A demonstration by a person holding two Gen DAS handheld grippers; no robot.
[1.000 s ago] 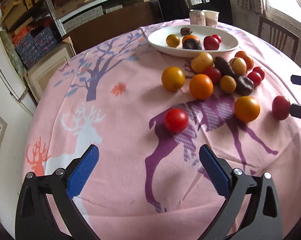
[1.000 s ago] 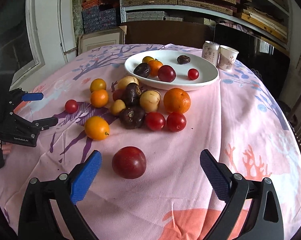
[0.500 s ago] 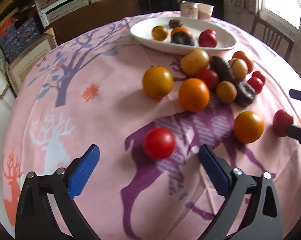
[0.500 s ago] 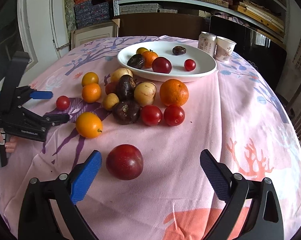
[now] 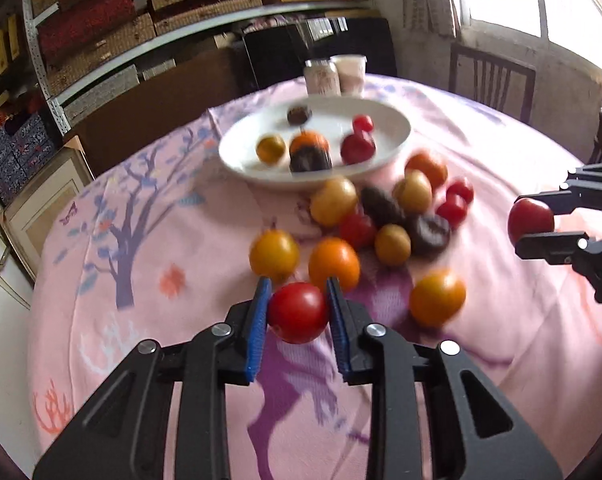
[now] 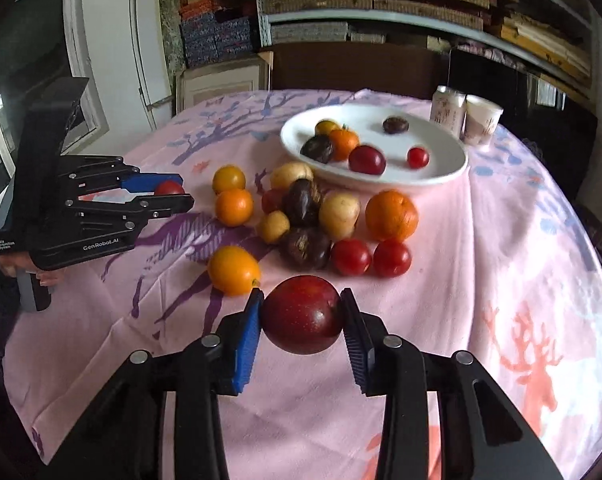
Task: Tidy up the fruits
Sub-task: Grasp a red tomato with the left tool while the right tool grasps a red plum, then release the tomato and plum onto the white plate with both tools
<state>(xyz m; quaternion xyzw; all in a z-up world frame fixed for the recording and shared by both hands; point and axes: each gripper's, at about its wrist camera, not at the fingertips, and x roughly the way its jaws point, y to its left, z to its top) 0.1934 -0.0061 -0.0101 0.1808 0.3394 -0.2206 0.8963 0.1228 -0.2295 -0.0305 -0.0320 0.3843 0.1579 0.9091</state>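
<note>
My left gripper (image 5: 297, 285) is shut on a small red tomato (image 5: 299, 314), with both blue pads pressed to its sides, held just above the pink tablecloth. My right gripper (image 6: 301, 294) has its jaws closing, and its pads press on a dark red plum (image 6: 303, 316), also off the cloth. Each gripper shows in the other's view: the left gripper (image 6: 184, 190) at the left with the tomato (image 6: 169, 188), the right gripper (image 5: 519, 222) at the right with the plum (image 5: 531, 220). A white oval plate (image 6: 441, 168) holding several fruits sits at the far side.
A heap of oranges, yellow, red and dark fruits (image 6: 305, 208) lies between the grippers and the plate. A can (image 6: 447, 110) and a paper cup (image 6: 481, 120) stand behind the plate. A chair (image 5: 491, 80) and shelves ring the round table. A hand (image 6: 41, 276) holds the left gripper.
Both grippers went from wide open to closed, the left on the red tomato, the right on the dark red plum. Both fruits have come up off the cloth, and the left view tilted upward.
</note>
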